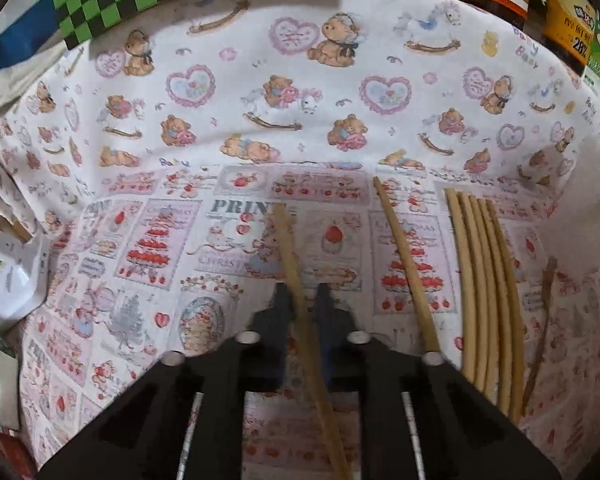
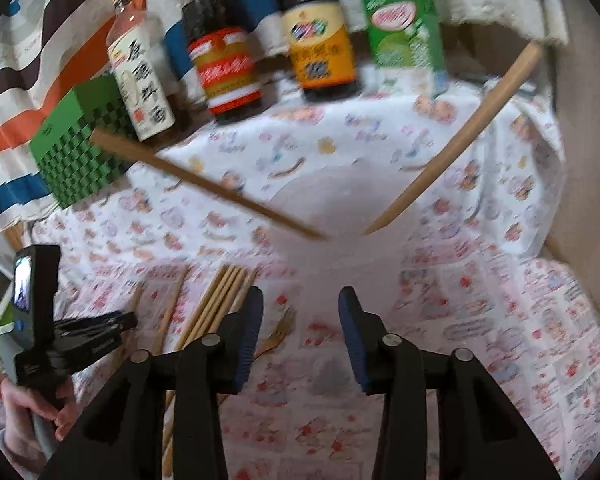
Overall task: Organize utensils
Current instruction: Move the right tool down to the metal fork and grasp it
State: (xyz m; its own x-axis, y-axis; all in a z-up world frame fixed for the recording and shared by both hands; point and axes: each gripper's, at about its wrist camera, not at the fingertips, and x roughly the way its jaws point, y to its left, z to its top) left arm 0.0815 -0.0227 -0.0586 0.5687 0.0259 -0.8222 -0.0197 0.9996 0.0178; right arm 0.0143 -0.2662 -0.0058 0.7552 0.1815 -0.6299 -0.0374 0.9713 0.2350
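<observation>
There were three bottles (image 2: 224, 68), one green carton (image 2: 404, 28), one checked box (image 2: 80, 148) — five bundled chopsticks (image 1: 484, 280), four single chopsticks (image 1: 404, 256) — one fork (image 2: 276, 332)

Home table: printed tablecloth (image 1: 300, 92), sauce bottles (image 2: 224, 68).

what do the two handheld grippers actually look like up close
Both are black plastic. The left gripper and right gripper have angular linkage arms with round silver pivot pins, and fingers faced in dark blue pads. Seen from the right wrist view, the left unit carries a small lit screen.
</observation>
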